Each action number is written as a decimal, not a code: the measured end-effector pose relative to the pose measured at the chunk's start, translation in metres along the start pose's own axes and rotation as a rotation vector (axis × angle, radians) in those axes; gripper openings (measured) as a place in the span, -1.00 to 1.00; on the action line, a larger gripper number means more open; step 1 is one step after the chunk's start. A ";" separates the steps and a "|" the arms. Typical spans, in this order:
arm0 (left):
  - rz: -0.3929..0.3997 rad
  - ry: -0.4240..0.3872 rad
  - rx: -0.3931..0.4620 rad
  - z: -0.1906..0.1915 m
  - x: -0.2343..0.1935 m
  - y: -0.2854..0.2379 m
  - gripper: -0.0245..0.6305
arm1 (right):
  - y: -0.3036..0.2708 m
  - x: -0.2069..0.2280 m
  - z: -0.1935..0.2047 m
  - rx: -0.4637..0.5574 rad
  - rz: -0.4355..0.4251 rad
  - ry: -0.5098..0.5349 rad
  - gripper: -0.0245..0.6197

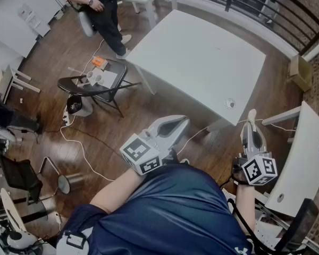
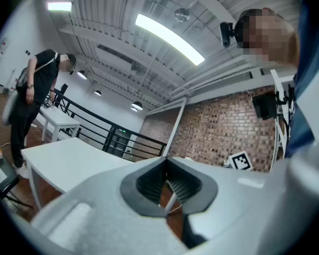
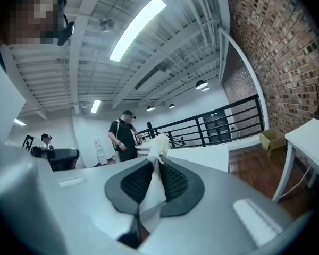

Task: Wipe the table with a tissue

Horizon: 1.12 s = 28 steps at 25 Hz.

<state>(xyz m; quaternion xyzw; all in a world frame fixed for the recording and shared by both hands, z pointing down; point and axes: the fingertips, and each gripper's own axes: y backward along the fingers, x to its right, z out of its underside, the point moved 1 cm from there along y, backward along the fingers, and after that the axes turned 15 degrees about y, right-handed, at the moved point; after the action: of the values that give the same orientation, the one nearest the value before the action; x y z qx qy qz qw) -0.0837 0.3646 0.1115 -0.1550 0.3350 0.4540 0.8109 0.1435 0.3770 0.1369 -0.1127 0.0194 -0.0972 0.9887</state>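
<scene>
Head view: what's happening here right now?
A person holds a grey two-jaw gripper in each hand. The right gripper is shut on a crumpled white tissue that sticks out past its jaws. The left gripper is shut and empty. Both are held over the wooden floor, short of the white rectangular table, so wiping has not started.

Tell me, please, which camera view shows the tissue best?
The right gripper view: the tissue sits mid-picture, pinched in the jaws of the right tool, its crumpled top poking out above them. The head view shows only a small white tip at that tool's end. The left gripper view shows none of it.
</scene>
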 end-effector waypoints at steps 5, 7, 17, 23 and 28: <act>-0.035 -0.008 0.014 -0.013 -0.018 -0.016 -0.91 | -0.023 0.017 0.004 -0.029 -0.001 -0.004 -0.87; -0.043 0.000 0.015 -0.018 -0.032 -0.025 -0.91 | -0.034 0.022 0.006 -0.040 0.006 -0.005 -0.87; -0.014 0.082 -0.062 -0.060 -0.141 -0.114 -0.91 | -0.139 0.064 0.009 -0.163 0.105 0.047 -0.87; 0.007 0.085 -0.136 -0.050 -0.238 -0.194 -0.91 | -0.236 0.112 0.062 -0.243 0.151 0.018 -0.87; -0.038 0.096 -0.209 -0.044 -0.318 -0.233 -0.91 | -0.310 0.138 0.102 -0.357 0.165 -0.010 -0.87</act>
<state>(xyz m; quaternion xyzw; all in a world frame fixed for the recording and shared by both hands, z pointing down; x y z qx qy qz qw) -0.0211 0.0125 0.2847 -0.2666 0.3211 0.4631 0.7819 0.2270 0.0755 0.3044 -0.2847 0.0408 -0.0101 0.9577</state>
